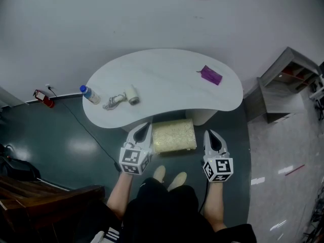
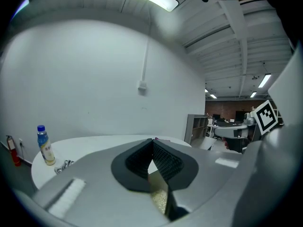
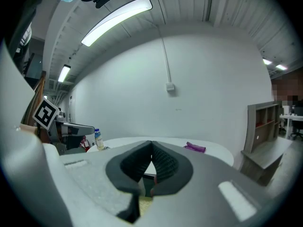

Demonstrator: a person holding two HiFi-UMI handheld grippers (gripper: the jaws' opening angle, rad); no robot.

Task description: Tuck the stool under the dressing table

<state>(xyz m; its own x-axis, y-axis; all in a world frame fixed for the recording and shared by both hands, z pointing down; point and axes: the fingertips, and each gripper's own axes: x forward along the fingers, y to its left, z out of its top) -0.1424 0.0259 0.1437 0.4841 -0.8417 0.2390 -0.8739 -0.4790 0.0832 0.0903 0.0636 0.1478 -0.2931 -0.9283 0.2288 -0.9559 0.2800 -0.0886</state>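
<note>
stool (image 1: 174, 135) roughly half under dressing table surface (image 1: 162, 75) | left claw (image 1: 146, 128), right claw (image 1: 210, 134) pressed together, empty, flanking it | remaining: push fully in

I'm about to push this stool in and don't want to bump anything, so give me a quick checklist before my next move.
1. Stool fully under the dressing table: not ok, most of the seat shows in front of the edge.
2. Left gripper at the stool's left side: ok.
3. Right gripper at its right side: ok.
4. Jaws on both together, holding nothing: ok.
5. Grippers touching the stool: cannot tell.
6. Space under the tabletop free: cannot tell, hidden.
</note>
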